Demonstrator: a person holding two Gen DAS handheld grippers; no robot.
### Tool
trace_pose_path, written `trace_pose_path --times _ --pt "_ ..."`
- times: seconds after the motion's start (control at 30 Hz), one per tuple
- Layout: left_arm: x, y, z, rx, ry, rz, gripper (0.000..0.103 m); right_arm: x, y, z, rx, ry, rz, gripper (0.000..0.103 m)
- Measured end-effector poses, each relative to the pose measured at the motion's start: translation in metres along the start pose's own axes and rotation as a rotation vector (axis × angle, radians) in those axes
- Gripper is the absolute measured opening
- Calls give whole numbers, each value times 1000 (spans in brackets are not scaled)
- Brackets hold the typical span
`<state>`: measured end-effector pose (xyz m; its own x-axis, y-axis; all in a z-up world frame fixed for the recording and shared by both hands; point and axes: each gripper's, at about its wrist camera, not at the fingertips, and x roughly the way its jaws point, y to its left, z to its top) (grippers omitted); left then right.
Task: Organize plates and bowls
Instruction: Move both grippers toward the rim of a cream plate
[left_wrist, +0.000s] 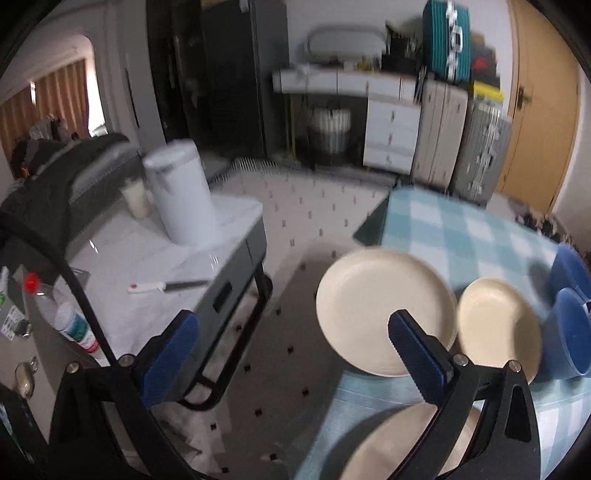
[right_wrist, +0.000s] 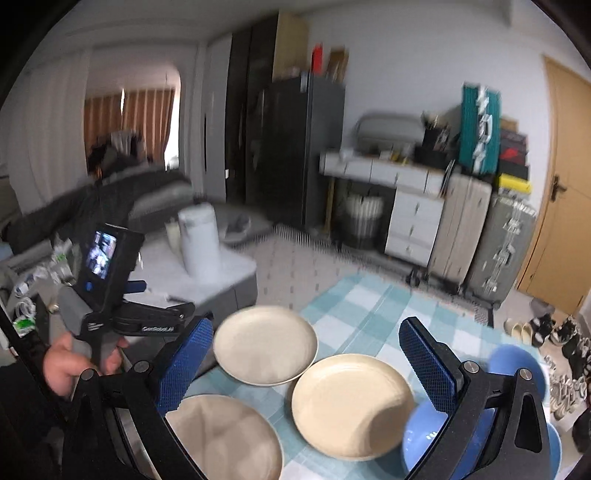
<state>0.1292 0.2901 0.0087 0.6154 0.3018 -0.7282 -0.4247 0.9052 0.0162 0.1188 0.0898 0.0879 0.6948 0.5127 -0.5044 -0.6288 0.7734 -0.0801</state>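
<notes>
Right wrist view crops the nearest cream plate (right_wrist: 221, 439) and blue bowls (right_wrist: 428, 439).

Both wrist views near, above table (left_wrist: 461, 229), sharing plates (right_wrist: 351, 402).

Plates (right_wrist: 352, 404) matt cream; bowls (right_wrist: 424, 439) glossy blue; tablecloth (right_wrist: 365, 302) checked cloth; jaws' pads (right_wrist: 428, 363) knurled

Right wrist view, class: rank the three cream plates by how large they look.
1. Nearest cream plate, partly cut off by the frame.
2. Middle cream plate.
3. Far cream plate.
Nearness to the camera inflates the first, so true sizes are unsure.
</notes>
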Motion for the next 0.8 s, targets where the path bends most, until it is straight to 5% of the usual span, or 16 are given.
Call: trace_pose_path --times 0.2,0.4,0.8 --pt "59 0 15 -25 121 -46 103 127 -13 17 76 257 75 103" --pt "93 -13 21 17 194 -70 103 220 -23 13 101 447 48 103" --pt "133 1 7 -69 293 -195 102 310 -23 -24 55 613 43 102"
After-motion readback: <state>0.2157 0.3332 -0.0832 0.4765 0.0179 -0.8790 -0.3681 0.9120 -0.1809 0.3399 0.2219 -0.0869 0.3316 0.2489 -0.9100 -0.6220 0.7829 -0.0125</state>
